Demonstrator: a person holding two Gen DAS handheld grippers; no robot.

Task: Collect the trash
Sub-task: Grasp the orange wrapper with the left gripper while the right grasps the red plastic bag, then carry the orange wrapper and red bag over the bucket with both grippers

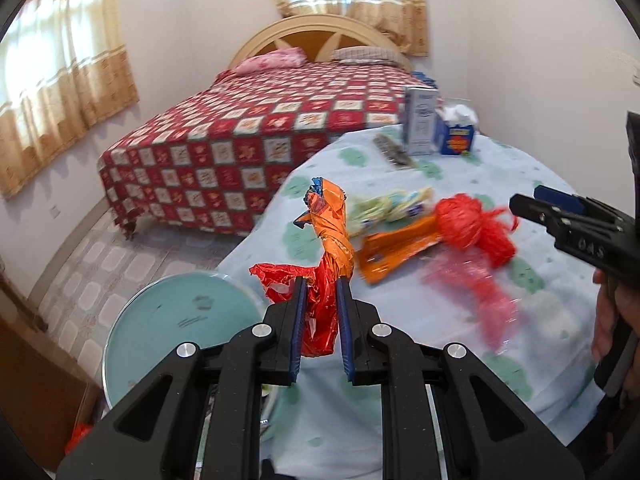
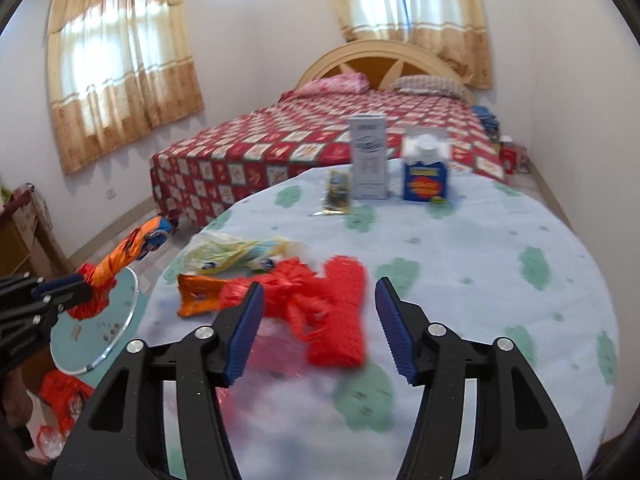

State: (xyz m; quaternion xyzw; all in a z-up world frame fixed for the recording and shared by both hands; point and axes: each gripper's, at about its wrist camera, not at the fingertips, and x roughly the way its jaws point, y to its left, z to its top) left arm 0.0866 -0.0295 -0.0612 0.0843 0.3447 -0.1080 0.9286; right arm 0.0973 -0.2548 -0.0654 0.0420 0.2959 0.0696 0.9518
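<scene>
My left gripper (image 1: pixel 321 280) is shut on a twisted orange and red wrapper (image 1: pixel 330 236), held up at the table's left edge; it also shows in the right wrist view (image 2: pixel 116 260). My right gripper (image 2: pixel 319 288) is open and empty, just above a red plastic bundle (image 2: pixel 336 312) on the table, also in the left wrist view (image 1: pixel 472 228). An orange packet (image 1: pixel 396 248) and a yellow-green wrapper (image 1: pixel 392 206) lie beside it. A pink transparent bag (image 1: pixel 476 292) lies near the front.
The round table (image 2: pixel 500 320) has a light blue cloth. At its far side stand a white box (image 2: pixel 369 156), a blue tissue box (image 2: pixel 425 178) and a dark packet (image 2: pixel 338 192). A round teal glass side table (image 1: pixel 180 320) is left. A bed (image 1: pixel 248 140) stands behind.
</scene>
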